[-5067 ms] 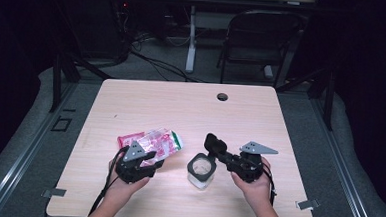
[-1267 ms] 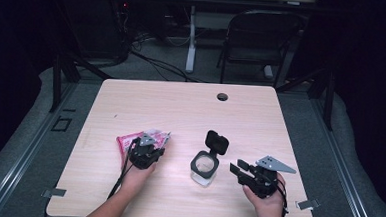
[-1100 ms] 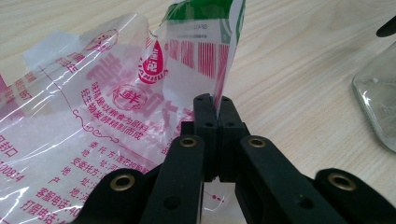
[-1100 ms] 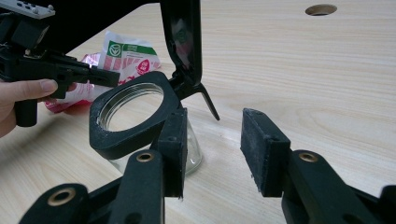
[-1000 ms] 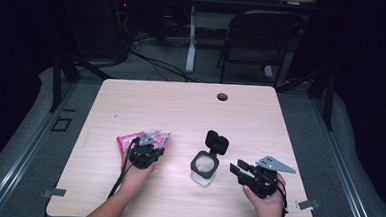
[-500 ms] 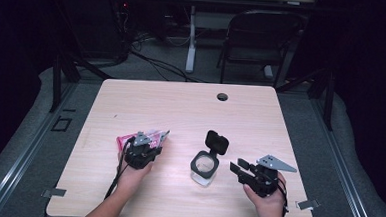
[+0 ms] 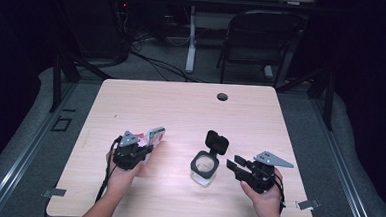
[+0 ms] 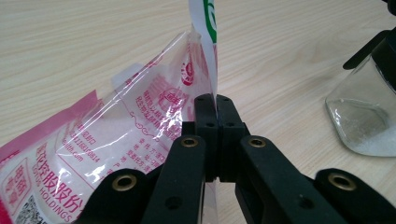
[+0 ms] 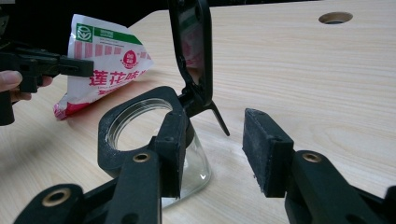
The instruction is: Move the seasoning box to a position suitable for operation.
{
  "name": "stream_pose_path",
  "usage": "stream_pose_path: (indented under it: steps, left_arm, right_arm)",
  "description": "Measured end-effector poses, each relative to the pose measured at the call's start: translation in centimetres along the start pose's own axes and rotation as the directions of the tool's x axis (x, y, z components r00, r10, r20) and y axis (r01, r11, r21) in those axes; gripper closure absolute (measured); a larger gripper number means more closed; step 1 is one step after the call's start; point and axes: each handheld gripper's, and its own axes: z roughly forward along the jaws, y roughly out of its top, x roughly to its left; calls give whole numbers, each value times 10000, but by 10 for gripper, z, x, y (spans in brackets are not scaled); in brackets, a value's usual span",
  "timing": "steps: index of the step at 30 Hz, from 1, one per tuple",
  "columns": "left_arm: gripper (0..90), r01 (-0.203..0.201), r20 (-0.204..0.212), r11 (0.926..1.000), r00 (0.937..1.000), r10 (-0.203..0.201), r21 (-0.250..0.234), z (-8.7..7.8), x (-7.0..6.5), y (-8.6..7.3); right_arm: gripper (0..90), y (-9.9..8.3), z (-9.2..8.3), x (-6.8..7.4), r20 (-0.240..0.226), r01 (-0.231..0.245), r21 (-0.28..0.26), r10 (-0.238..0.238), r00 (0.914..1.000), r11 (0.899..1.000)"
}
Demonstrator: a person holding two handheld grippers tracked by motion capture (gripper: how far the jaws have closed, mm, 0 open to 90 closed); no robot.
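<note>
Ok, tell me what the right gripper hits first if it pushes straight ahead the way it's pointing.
Probably the glass jar. The right gripper has open jaws with nothing between them, and the jar's black collar sits just ahead, by its left jaw. Depth is unclear; slightly right, it could slip past the jar.

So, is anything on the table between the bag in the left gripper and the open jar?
Nothing visible. The bag, pinched in the left gripper, has bare table between it and the jar, whose lid is flipped up.

Tabletop (image 7: 190,113) lit from above, surroundings v. dark; high view soft, low-res; glare on plastic bag (image 8: 140,116); near jaws blurred.
</note>
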Motion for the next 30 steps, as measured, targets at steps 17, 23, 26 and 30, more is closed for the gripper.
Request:
stream_pose_path:
  steps: [17,23,26,30]
  left_arm:
    - [900,62,-239,9991,9997,-72,-411,-24,10,6]
    - [900,317,-301,9973,9990,-338,-666,-35,19,11]
    - [900,282,-454,9966,9985,-317,-769,-39,21,13]
    - [900,300,-755,9963,9965,-362,-809,-48,28,16]
  right_arm:
    - [591,3,8,1,-179,35,68,-33,9998,10000]
    - [591,3,8,1,-177,19,44,-18,9998,10000]
    - [591,2,9,1,-203,-20,38,21,9998,10000]
    - [591,2,10,1,-178,32,114,-30,9998,9999]
